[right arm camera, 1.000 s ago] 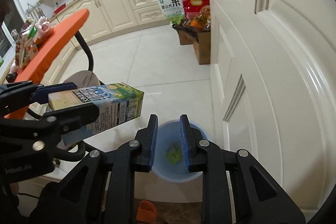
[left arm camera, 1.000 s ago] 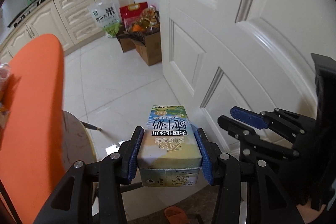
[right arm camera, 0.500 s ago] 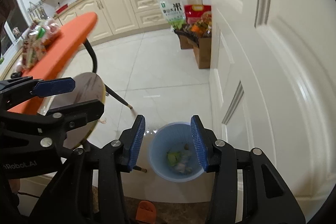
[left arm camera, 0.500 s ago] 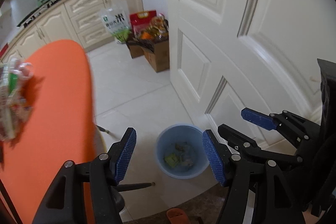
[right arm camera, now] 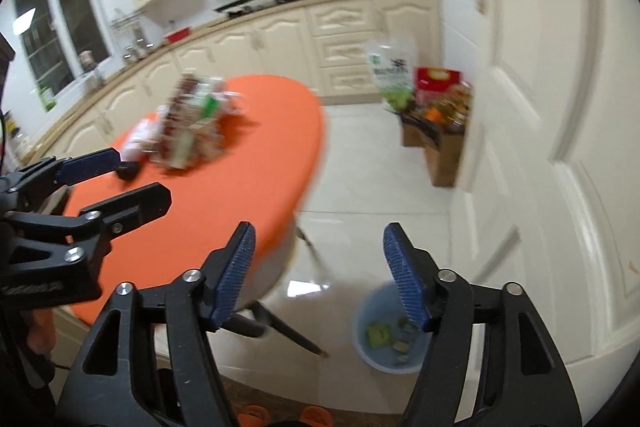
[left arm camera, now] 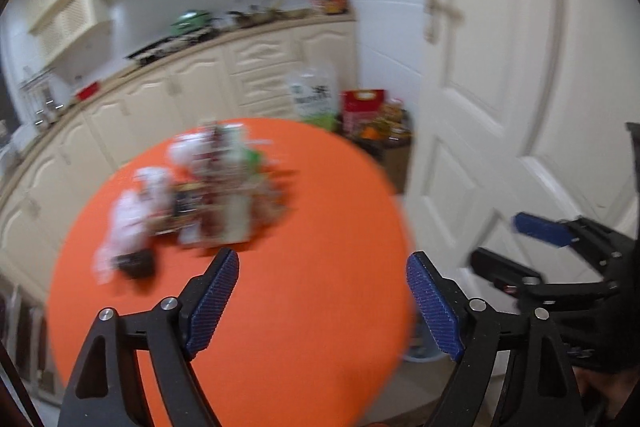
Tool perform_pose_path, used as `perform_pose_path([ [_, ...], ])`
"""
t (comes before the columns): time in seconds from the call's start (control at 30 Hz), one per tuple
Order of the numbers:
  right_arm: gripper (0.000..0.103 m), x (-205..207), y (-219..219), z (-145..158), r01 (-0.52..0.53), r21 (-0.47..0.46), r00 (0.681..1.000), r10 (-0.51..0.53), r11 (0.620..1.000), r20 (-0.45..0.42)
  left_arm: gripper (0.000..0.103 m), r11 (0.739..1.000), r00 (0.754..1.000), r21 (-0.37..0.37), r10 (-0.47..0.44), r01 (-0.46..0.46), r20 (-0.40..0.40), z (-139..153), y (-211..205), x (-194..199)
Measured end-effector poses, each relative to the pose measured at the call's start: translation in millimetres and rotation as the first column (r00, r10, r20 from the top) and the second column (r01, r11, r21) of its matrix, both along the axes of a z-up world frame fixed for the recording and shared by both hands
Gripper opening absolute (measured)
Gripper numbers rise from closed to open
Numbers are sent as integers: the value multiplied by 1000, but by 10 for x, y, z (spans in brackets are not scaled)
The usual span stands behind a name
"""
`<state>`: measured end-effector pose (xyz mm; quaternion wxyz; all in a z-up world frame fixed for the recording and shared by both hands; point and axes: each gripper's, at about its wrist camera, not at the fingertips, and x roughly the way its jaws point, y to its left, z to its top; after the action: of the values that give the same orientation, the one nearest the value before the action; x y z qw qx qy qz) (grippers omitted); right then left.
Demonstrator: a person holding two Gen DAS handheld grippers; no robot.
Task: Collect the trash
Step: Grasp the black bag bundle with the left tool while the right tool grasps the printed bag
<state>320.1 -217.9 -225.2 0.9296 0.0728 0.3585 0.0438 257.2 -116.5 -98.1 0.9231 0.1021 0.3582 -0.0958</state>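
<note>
Both my claws are empty. My left claw hangs spread wide over the near edge of the orange tabletop; its jaws have just been opening and nothing is between them. My right claw is spread as well, its jaws also just opened further, with only floor and tabletop edge showing in the gap.

The trash pile sits toward the far left of the tabletop, well apart from both claws: a blurred heap of wrappers, cartons and something dark at its near left end. I judge I hold both claws wide because the next thing to do is pick another piece from that heap, and open jaws can take a carton or a crumpled wrapper alike.

The blue bin stands on the floor near the white door, low and to the right of the tabletop, so I can carry trash off the edge and drop it in.

The right view shows what the left does not: inside the bin, a green scrap and a few pieces already lie there. The left view only catches a sliver of the bin past the tabletop rim, but it looks more squarely onto the pile, though motion blur keeps me from telling the single items apart.
</note>
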Motion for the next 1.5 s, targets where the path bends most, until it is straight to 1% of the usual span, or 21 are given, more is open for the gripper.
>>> perform_pose_path([
  [0.03,74,39,122,30,-16,-2,1000,16,1000,6,82,1000,999,2,31,-31,9,9,204,-35],
  [0.17,74,223,568,83,-81,-4,997,81,997,9,84,990,990,-14,144,-144,0,8,781,-118],
  [0.2,74,298,703,84,-97,-7,995,97,995,6,84,984,984,-26,175,-176,-16,-37,968,-105],
  [0.23,74,353,779,61,-108,-10,994,108,994,4,85,981,981,-32,193,-194,-29,-36,1055,-61],
  [0.33,74,502,1016,11,-152,-10,988,151,988,-11,84,955,955,-62,283,-289,-90,-184,1470,31],
  [0.4,74,622,1139,-51,-170,-19,985,169,985,-28,84,947,946,-77,300,-311,-122,-289,1610,77],
  [0.5,74,794,1244,-135,-185,-23,982,184,982,-49,84,949,945,-66,296,-307,-139,-361,1700,163],
  [0.53,74,827,1237,-154,-187,-25,981,186,982,-50,84,949,944,-65,296,-308,-148,-382,1716,259],
  [0.63,74,1000,1299,-181,-190,-23,981,189,982,-55,84,947,941,-91,289,-308,-176,-431,1809,428],
  [0.77,74,1183,1333,-169,-194,-20,980,193,981,-45,84,947,939,-83,292,-310,-181,-471,1962,759],
  [0.9,75,1384,1356,-148,-177,-7,984,177,984,-32,81,951,941,-76,280,-298,-189,-591,1936,983],
  [0.93,75,1435,1368,-142,-175,-5,984,175,984,-29,74,955,943,-65,274,-290,-187,-628,1919,1045],
  [0.97,76,1487,1383,-131,-174,-1,985,174,985,-19,59,957,945,-62,267,-283,-187,-649,1913,1088],
  [1.07,76,1661,1445,-120,-167,0,986,167,986,-13,45,960,950,-83,248,-267,-188,-679,1951,1149],
  [1.17,77,1843,1522,-108,-160,23,987,160,987,-7,40,964,955,-83,233,-252,-185,-685,2002,1111],
  [1.3,77,2048,1647,-144,-146,28,989,147,989,-19,39,964,957,-97,228,-248,-180,-622,2099,963],
  [1.37,85,2135,1705,-168,-120,0,992,120,993,-28,38,962,957,-115,226,-249,-182,-591,2148,891],
  [1.4,87,2165,1728,-180,-105,-12,994,104,994,-29,38,961,957,-123,225,-249,-183,-579,2167,865],
  [1.43,86,2195,1741,-179,-97,-22,995,97,995,-34,38,961,958,-130,219,-245,-186,-567,2181,831],
  [1.47,82,2206,1757,-193,-94,-30,995,92,995,-39,38,959,958,-139,218,-246,-188,-548,2202,789],
  [1.5,69,2203,1764,-206,-99,-37,994,97,994,-42,38,958,958,-146,218,-247,-188,-532,2220,762],
])
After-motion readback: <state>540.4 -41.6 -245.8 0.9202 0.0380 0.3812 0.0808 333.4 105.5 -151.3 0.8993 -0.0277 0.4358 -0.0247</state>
